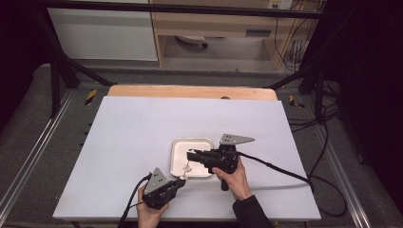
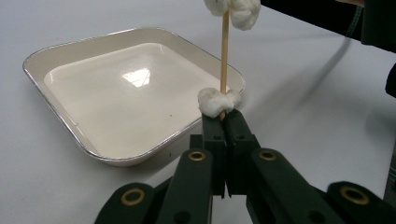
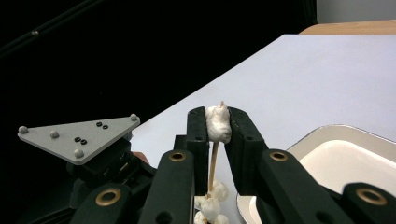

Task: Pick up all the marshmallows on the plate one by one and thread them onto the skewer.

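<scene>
A white tabletop (image 1: 142, 142) stands in a dim room, with a wooden strip along its far edge and dark framing and cables around it. A shallow cream tray (image 1: 178, 154) with rounded corners lies near the person's side, and nothing lies in it.

A thin wooden skewer (image 2: 224, 56) stands nearly upright just beside the tray's near corner, carrying soft white marshmallow pieces. The left tool (image 2: 223, 122), held in the person's left hand (image 1: 151, 213), has its jaws pressed together on the skewer's lower end, right under a marshmallow lump (image 2: 217, 101) that rests on the jaw tips. Further up the stick, another white cluster (image 2: 236, 10) shows at the top of the left gripper view.

The right tool (image 3: 218, 123), gripped by the right hand (image 1: 233, 175), reaches in over the tray's edge. Its jaws pinch the top marshmallow (image 3: 218, 122) from both sides, and the skewer's tip pokes out just above it. More marshmallows (image 3: 212, 203) sit lower on the stick.
</scene>
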`<state>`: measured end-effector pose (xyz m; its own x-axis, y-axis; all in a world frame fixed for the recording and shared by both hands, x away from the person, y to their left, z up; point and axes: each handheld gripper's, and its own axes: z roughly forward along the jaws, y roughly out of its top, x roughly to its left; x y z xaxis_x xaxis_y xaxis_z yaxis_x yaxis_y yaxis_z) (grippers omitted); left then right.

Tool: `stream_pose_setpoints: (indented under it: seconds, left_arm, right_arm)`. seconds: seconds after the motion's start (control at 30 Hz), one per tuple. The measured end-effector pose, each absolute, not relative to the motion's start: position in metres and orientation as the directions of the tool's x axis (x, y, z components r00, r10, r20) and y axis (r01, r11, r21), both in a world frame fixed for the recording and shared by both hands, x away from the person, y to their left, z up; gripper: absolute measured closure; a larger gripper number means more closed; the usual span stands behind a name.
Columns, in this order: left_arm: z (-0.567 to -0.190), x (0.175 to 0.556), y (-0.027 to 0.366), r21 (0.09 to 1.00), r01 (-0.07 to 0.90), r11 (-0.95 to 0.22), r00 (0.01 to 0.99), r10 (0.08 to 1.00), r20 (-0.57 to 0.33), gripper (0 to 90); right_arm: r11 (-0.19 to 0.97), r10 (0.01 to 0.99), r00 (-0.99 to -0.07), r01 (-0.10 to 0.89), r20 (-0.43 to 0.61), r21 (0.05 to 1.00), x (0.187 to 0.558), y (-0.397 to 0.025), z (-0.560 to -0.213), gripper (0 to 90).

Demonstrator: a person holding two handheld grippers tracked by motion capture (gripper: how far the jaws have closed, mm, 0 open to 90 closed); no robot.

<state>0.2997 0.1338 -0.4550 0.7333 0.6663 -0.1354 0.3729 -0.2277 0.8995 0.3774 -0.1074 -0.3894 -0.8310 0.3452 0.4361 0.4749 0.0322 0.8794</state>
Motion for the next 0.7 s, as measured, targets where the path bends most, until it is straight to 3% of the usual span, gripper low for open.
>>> stream_pose_setpoints:
  seconds: [0.23,0.27,0.33,0.5,0.7]
  left_arm:
    - [-0.454,0.299,0.134,0.908,0.361,-0.214,0.736,0.664,-0.136,88.8]
    - [-0.447,0.298,0.135,0.927,0.337,-0.162,0.743,0.651,-0.157,88.8]
    - [-0.439,0.297,0.133,0.928,0.313,-0.204,0.721,0.687,-0.093,88.8]
    - [-0.439,0.298,0.133,0.925,0.332,-0.187,0.73,0.671,-0.126,88.7]
    - [-0.443,0.3,0.14,0.916,0.357,-0.184,0.717,0.682,-0.142,88.6]
  right_arm:
    - [0.022,0.336,-0.829,0.481,0.447,0.877,0.376,-0.107,-0.39,80.7]
    - [0.058,0.335,-0.826,0.498,0.453,0.865,0.376,-0.105,-0.392,80.5]
    - [0.113,0.339,-0.827,0.509,0.448,0.853,0.374,-0.099,-0.404,80.1]
    - [0.112,0.327,-0.839,0.492,0.436,0.863,0.372,-0.098,-0.402,78.3]
    - [0.084,0.391,-0.826,0.472,0.407,0.877,0.372,-0.103,-0.397,44.8]
